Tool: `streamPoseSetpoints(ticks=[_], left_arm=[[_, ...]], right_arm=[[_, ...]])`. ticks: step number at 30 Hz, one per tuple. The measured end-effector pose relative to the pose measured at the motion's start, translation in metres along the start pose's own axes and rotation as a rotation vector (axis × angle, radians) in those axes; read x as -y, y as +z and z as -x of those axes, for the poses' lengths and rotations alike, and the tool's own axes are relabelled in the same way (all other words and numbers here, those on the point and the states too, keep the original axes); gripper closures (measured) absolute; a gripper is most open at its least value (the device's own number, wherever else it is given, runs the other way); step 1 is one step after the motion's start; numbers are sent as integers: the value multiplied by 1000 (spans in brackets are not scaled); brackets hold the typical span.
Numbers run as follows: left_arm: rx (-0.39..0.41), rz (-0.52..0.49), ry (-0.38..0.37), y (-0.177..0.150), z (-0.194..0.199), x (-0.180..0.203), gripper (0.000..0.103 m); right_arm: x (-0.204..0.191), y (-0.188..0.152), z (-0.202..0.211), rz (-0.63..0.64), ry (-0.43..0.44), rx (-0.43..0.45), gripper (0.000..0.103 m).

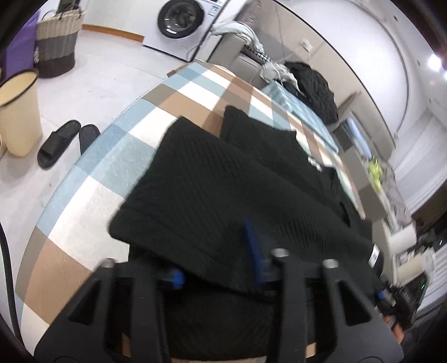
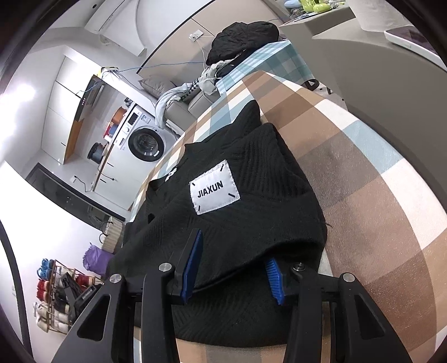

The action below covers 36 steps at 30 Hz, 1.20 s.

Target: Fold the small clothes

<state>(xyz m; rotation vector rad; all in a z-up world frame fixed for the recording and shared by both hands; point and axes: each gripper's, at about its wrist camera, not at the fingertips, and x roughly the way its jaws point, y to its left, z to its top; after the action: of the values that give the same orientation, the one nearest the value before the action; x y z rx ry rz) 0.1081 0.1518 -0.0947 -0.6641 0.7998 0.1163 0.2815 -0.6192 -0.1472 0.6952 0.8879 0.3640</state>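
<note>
Black ribbed knit garment (image 2: 237, 223) on checked cloth-covered tabletop (image 2: 377, 181); left hand-held gripper (image 1: 218, 268) pinching its fold, right hand-held gripper (image 2: 233, 268) clamping its hem.

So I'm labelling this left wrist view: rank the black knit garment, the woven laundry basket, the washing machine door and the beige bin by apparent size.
1. black knit garment, nearest the camera
2. beige bin
3. woven laundry basket
4. washing machine door
Bin and basket look close; nearness inflates the bin.

Bare checked cloth (image 2: 377, 181) right of black sweater (image 2: 237, 223), clothes heap (image 2: 243, 39) blocking far end
</note>
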Motion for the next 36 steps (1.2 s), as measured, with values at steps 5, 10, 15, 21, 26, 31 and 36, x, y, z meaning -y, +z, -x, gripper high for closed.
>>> streamPoseSetpoints(ticks=[5, 10, 15, 21, 26, 31, 36], left_arm=[[19, 27, -24, 14, -1, -2, 100], [45, -14, -44, 27, 2, 12, 101], [69, -58, -70, 49, 7, 29, 101], [105, -98, -87, 94, 2, 55, 101], [112, -99, -82, 132, -27, 65, 101], [72, -47, -28, 149, -56, 55, 40], [90, -70, -14, 142, -51, 43, 32]], right_arm=[[2, 6, 0, -18, -22, 21, 60], [2, 12, -4, -49, -71, 34, 94], [-9, 30, 1, -51, -87, 91, 98], [-42, 83, -10, -18, -91, 139, 98], [-65, 133, -42, 14, -104, 175, 98], [-53, 155, -82, -30, -123, 95, 57], [-41, 148, -73, 5, -158, 97, 56]])
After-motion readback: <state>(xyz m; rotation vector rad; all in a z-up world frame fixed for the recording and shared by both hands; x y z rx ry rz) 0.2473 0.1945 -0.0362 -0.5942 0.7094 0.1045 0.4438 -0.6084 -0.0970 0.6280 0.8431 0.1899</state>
